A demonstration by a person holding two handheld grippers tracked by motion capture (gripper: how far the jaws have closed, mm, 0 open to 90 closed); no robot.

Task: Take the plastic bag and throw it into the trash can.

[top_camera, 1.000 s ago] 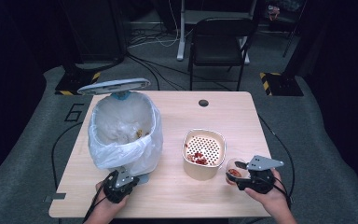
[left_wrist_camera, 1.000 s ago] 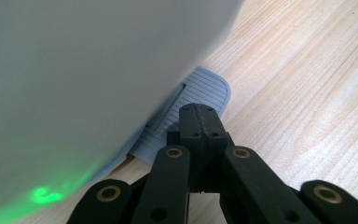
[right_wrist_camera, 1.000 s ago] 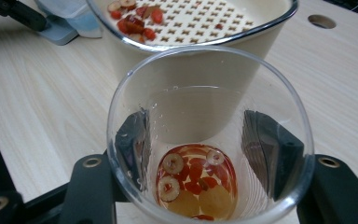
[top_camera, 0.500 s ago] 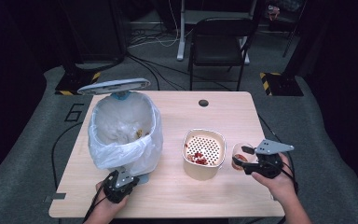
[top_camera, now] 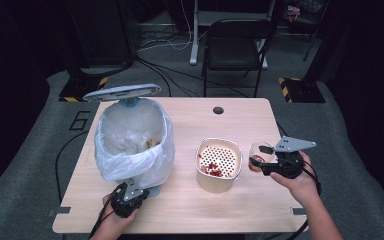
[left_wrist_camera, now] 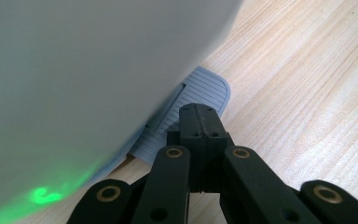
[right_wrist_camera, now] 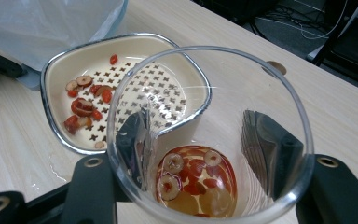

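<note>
A clear glass (right_wrist_camera: 205, 186) holds red fruit slices in a little liquid. My right gripper (right_wrist_camera: 200, 144) is shut on the glass (top_camera: 256, 156), one jaw on each side of its wall. In the high view my right gripper (top_camera: 261, 161) holds it just right of the cream strainer bowl (top_camera: 215, 185), whose perforated insert carries a few red fruit pieces. Fruit pieces also lie in the strainer bowl (right_wrist_camera: 46, 93) in the right gripper view. My left gripper (top_camera: 130, 192) is shut, its tips resting on the grey ribbed pedal (left_wrist_camera: 205, 91) of the bin (top_camera: 132, 145).
The bin stands at the table's left with a white bag liner and its lid (top_camera: 122, 92) raised. Scraps lie inside it. A round cable hole (top_camera: 218, 110) sits near the table's far edge. A black chair (top_camera: 235, 45) stands beyond the table.
My right gripper has lifted the glass and carried it away from the front edge, up beside the strainer bowl. The left gripper has stayed on the pedal.
</note>
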